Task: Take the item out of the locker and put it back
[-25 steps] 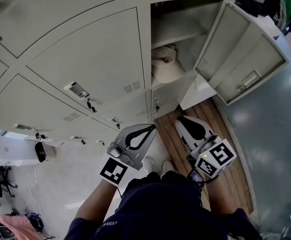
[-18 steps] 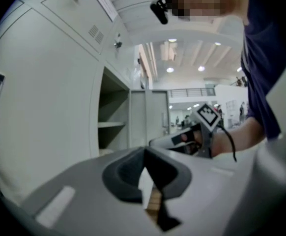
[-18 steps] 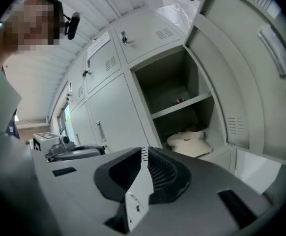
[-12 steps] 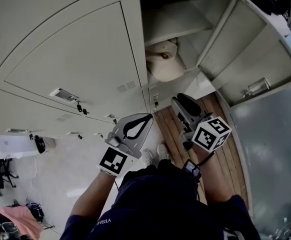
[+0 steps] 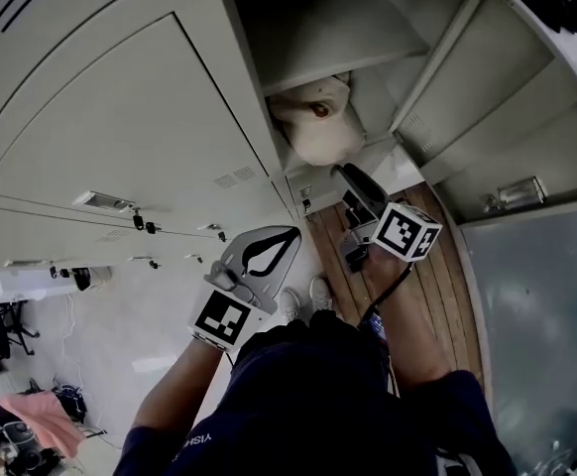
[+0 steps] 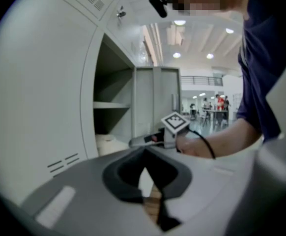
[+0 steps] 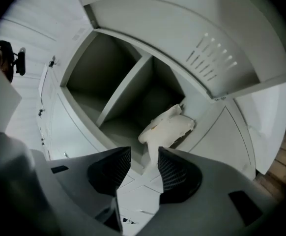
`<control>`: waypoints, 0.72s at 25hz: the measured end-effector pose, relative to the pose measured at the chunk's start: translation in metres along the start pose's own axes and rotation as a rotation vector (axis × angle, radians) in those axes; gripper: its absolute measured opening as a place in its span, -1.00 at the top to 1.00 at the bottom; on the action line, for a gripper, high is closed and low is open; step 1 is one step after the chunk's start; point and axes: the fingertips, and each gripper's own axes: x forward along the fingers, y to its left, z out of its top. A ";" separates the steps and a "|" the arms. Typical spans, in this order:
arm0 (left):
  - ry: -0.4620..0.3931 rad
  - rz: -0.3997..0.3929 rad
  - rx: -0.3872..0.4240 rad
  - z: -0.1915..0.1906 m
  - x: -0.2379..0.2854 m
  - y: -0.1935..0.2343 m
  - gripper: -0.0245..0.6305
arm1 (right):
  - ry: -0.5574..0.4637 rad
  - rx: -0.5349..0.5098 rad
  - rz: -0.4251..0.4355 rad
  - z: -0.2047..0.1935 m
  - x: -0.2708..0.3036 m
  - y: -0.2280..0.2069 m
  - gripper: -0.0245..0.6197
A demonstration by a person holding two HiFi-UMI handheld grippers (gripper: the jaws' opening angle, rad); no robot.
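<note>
White item (image 5: 316, 132) in open locker (image 5: 353, 38), right gripper (image 7: 144, 159) near — fingers (image 7: 111, 173) opening, empty

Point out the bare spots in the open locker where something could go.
The shelf above the white item is bare, wall to wall. Below it, some floor beside the item is free; the item crowds the front edge.

Locker (image 5: 140, 117): smooth, satin-painted grey metal. Item (image 5: 313, 132), shown ahead of the right claw (image 7: 144, 168) (ribbed matt black pads (image 7: 175, 173), opening, nothing between): soft matt white cloth. Planks (image 5: 437, 266) beneath: bare wood.
</note>
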 end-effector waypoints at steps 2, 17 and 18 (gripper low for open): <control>0.013 -0.001 0.000 -0.002 0.005 -0.001 0.91 | -0.005 0.050 -0.003 0.000 0.004 -0.011 0.46; 0.073 0.004 -0.016 -0.015 0.024 0.002 0.91 | -0.026 0.199 0.039 0.004 0.028 -0.040 0.45; 0.072 0.006 -0.018 -0.015 0.025 0.003 0.91 | -0.025 0.204 0.044 0.004 0.030 -0.039 0.45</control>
